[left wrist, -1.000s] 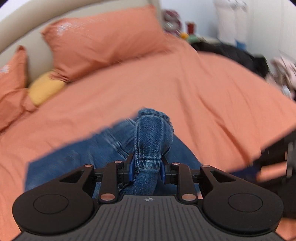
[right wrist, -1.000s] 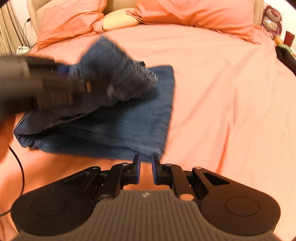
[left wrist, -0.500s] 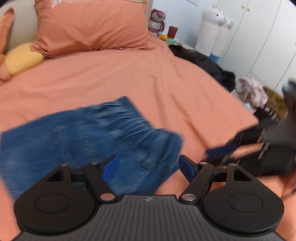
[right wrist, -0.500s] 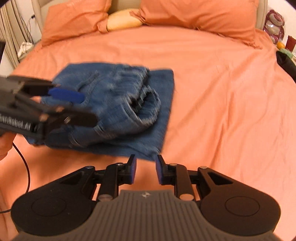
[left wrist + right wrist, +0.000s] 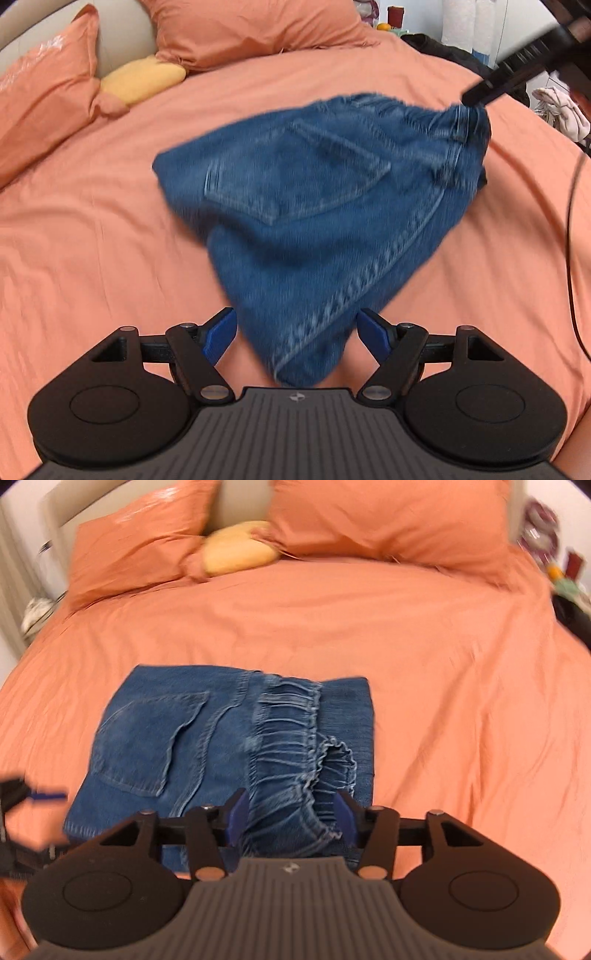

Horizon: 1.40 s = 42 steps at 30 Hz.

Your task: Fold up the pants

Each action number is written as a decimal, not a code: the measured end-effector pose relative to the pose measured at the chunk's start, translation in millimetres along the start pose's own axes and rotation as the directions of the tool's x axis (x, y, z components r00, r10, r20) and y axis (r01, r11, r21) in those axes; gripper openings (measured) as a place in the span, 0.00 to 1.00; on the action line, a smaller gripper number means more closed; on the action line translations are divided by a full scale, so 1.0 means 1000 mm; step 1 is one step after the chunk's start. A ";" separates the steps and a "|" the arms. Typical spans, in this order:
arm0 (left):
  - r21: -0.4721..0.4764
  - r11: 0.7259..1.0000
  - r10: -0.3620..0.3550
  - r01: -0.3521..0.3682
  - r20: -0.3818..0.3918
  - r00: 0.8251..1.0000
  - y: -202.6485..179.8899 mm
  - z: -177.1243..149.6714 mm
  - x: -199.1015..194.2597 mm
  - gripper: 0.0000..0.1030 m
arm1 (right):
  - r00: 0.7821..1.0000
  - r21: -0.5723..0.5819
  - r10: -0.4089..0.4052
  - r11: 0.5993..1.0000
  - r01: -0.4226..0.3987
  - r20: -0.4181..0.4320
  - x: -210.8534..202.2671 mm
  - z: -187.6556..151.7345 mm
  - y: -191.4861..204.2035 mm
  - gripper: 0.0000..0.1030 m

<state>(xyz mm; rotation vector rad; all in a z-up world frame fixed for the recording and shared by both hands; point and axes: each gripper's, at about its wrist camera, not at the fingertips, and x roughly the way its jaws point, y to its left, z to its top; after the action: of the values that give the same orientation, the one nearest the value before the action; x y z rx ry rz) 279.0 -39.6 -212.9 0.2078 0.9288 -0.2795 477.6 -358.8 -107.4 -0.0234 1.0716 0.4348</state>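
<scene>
Both grippers tilt steeply down over the folded jeans (image 5: 221,746) near the bed's (image 5: 443,664) foot edge, left gripper (image 5: 295,332) fingers wide, right gripper (image 5: 291,816) fingers opening around the elastic waistband (image 5: 291,775), whose contact is blurred.

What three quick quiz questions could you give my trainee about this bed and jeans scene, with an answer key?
1. True or false: the jeans lie spread out at full length.
2. What colour is the small pillow between the two orange pillows? A yellow, B white, C blue.
3. Fill in: the jaws of the left gripper stand ____.

Key: 1 false, they are folded; 2 A; 3 open.
</scene>
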 end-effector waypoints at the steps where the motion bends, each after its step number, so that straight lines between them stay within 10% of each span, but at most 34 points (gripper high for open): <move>1: 0.002 1.000 0.013 -0.013 0.001 1.000 0.000 -0.003 0.003 0.79 | 1.000 0.029 0.000 1.000 0.000 -0.009 0.006 0.002 -0.003 0.49; 5: -0.024 0.999 0.030 -0.029 0.013 0.999 0.002 -0.009 0.009 0.48 | 0.999 0.134 0.012 0.991 -0.006 -0.047 0.023 0.005 -0.011 0.46; 7: -0.019 0.998 0.057 -0.056 0.033 0.998 0.000 -0.009 0.007 0.26 | 0.997 0.179 0.046 0.983 -0.034 -0.063 0.028 0.007 -0.013 0.26; 10: 0.013 0.998 0.064 -0.064 0.027 0.998 -0.001 -0.008 0.007 0.17 | 0.996 0.170 0.069 0.984 -0.059 -0.055 0.020 0.013 -0.007 0.06; 15: -0.007 0.996 0.094 -0.095 -0.014 0.995 0.004 -0.007 0.011 0.14 | 0.996 -0.143 0.073 0.988 -0.064 0.057 -0.038 0.013 0.037 0.05; 21: -0.025 0.994 0.109 -0.110 -0.024 0.994 0.002 -0.013 0.007 0.13 | 0.999 -0.353 -0.024 0.936 0.008 -0.040 -0.033 -0.053 0.043 0.04; 32: 0.000 0.997 0.072 -0.073 -0.181 0.981 0.004 -0.030 -0.022 0.00 | 0.982 -0.346 -0.114 0.936 0.055 -0.153 0.036 -0.111 0.034 0.05; 37: -0.070 0.997 0.039 -0.045 -0.081 0.996 0.028 -0.008 -0.049 0.07 | 0.984 -0.307 -0.104 0.950 0.055 -0.144 0.024 -0.099 0.033 0.12; 42: -0.093 0.994 0.059 -0.056 0.029 0.998 0.028 0.033 -0.044 0.12 | 0.998 -0.153 -0.018 0.988 0.008 -0.065 -0.013 -0.081 0.011 0.45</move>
<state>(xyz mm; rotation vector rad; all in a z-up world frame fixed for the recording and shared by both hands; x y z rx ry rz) 288.3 -16.2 -156.8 0.1448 0.9005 -0.1858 399.5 -371.5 -133.6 -0.1820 1.1010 0.5068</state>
